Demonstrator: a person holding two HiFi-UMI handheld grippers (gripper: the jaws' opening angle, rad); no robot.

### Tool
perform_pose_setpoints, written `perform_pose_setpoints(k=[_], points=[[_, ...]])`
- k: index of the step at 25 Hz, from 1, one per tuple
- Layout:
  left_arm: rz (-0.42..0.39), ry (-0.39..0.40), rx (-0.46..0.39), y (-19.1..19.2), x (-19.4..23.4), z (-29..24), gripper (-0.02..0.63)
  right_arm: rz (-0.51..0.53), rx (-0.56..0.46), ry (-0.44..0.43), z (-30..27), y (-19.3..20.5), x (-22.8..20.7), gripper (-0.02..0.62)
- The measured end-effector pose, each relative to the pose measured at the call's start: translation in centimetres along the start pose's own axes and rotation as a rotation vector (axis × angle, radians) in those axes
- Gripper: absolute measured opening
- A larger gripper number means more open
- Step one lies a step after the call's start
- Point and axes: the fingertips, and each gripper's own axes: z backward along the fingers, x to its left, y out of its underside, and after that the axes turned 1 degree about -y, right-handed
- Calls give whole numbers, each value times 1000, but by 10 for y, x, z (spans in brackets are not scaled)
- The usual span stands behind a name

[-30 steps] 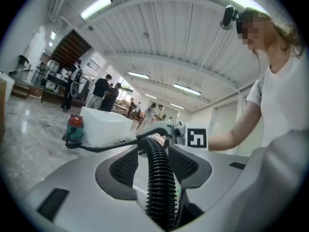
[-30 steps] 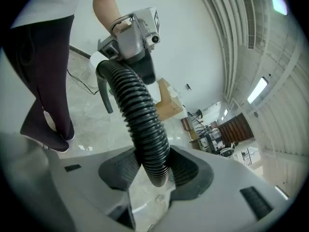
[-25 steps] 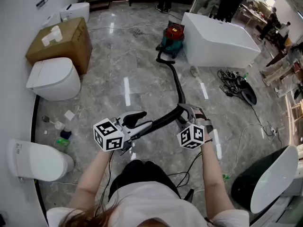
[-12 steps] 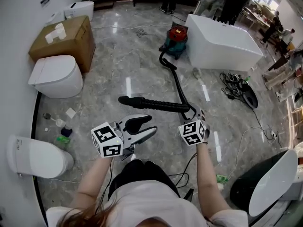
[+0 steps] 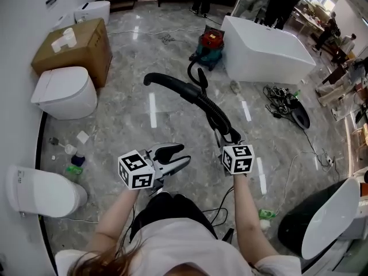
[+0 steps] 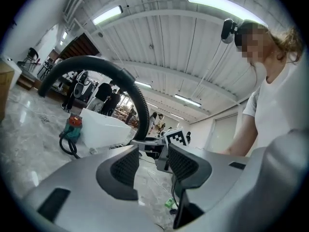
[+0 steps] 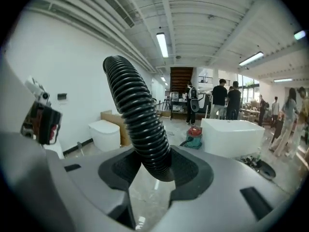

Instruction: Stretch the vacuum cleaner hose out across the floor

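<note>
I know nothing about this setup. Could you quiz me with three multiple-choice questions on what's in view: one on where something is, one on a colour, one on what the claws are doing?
1. Where does the vacuum cleaner stand?
A. On a shelf
B. On the floor beside the white bathtub
C. Inside a cupboard

2. What colour is the hose?
A. Yellow
B. White
C. Black

3. Which claw grips the hose?
A. The left claw
B. The right claw
C. Neither

Answers:
1. B: the head view shows the red and teal machine on the marble floor at the bathtub's end.
2. C: its ribbed length is black in every view.
3. B: the right gripper view shows the hose clamped between the pads, while the left claw's jaws stand apart with nothing between them.
</note>
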Motion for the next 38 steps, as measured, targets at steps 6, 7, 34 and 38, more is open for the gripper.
perform_pose_setpoints(k=[6, 7, 34, 38], points=[[27, -9, 21, 16, 3, -4, 181, -181, -55, -23, 15, -1, -2, 192], [32, -10, 21, 17, 4, -4, 181, -206, -63, -27, 16, -1, -2, 192], [1367, 186, -573, 87, 121, -146, 446, -309, -243, -100, 67, -9, 0, 181], [1425, 329, -662, 60, 106, -182, 445, -295, -235, -115, 75, -5, 7, 181]])
